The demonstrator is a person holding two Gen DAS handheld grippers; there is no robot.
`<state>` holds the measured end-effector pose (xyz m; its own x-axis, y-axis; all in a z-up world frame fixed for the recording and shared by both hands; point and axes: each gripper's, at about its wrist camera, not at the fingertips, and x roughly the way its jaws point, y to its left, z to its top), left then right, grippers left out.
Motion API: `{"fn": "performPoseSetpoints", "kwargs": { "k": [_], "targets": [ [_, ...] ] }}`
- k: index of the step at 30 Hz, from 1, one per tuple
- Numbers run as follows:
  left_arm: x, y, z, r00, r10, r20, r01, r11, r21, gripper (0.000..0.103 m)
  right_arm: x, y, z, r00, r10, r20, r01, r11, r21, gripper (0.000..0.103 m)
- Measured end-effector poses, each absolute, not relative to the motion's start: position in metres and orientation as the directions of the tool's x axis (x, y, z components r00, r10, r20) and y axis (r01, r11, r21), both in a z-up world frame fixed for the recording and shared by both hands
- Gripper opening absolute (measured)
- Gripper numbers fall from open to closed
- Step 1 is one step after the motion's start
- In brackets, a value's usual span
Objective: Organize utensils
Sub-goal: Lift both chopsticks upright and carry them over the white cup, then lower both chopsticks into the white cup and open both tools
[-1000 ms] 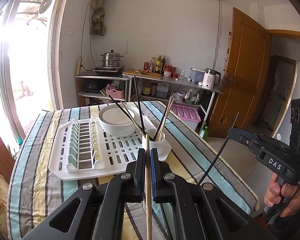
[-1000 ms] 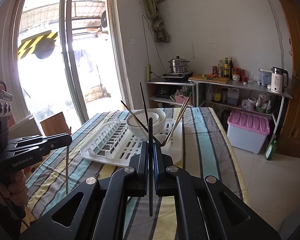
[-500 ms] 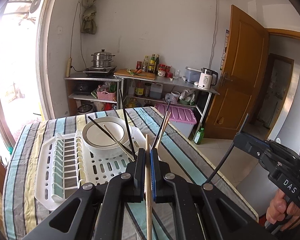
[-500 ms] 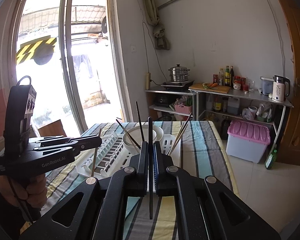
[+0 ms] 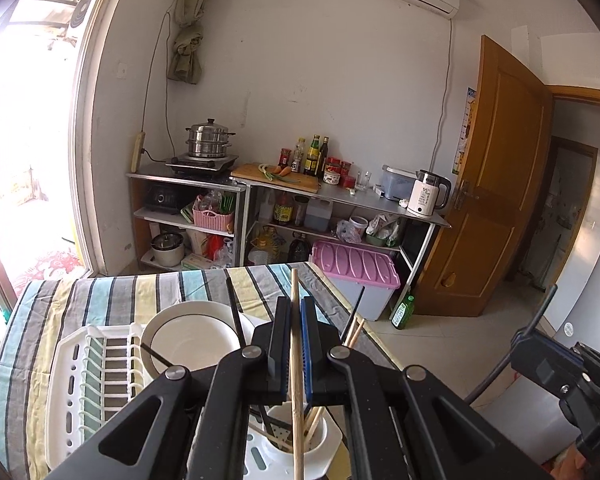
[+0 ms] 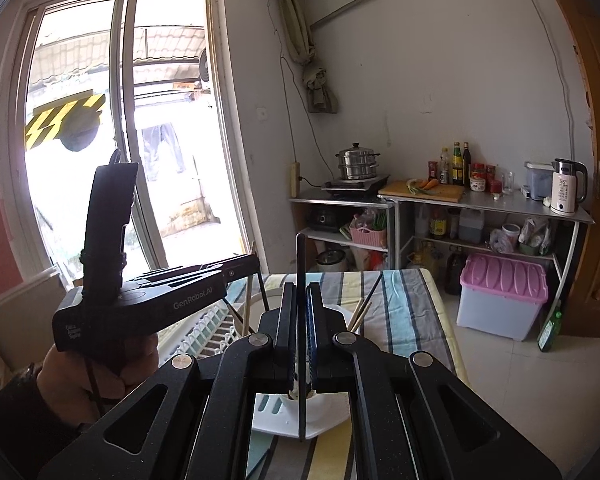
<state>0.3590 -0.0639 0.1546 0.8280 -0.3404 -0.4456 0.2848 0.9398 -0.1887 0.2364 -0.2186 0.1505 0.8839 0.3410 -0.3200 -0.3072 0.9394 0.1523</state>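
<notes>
Two grippers each clamp one chopstick upright: the left gripper (image 5: pixel 295 312) is closed on a pale wooden chopstick (image 5: pixel 296 380), the right gripper (image 6: pixel 300 300) on a thin black chopstick (image 6: pixel 301 320). Both hang over the white plastic utensil cup (image 5: pixel 324 446), which holds more chopsticks on the white slotted dish rack (image 5: pixel 66 396).

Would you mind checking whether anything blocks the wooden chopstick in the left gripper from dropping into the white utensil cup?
Nothing separate blocks it. The wooden chopstick hangs over the white utensil cup, whose opening already holds other chopsticks, so it must slip in beside them.
</notes>
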Motion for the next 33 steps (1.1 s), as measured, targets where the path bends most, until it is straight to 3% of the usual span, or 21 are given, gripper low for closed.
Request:
{"fn": "performPoseSetpoints", "kwargs": {
  "k": [17,33],
  "targets": [
    [0.412,-0.076,0.126,0.882,-0.317,-0.348,0.274,0.947,-0.167,0.004,0.285,-0.214,0.147,0.883,0.366,-0.293,-0.324,0.928,0.183,0.004],
    [0.372,-0.065,0.086,0.807,-0.33,-0.49,0.29,0.944,-0.158,0.004,0.289,-0.214,0.116,0.855,0.36,-0.372,-0.305,0.931,0.2,0.004]
  ]
}}
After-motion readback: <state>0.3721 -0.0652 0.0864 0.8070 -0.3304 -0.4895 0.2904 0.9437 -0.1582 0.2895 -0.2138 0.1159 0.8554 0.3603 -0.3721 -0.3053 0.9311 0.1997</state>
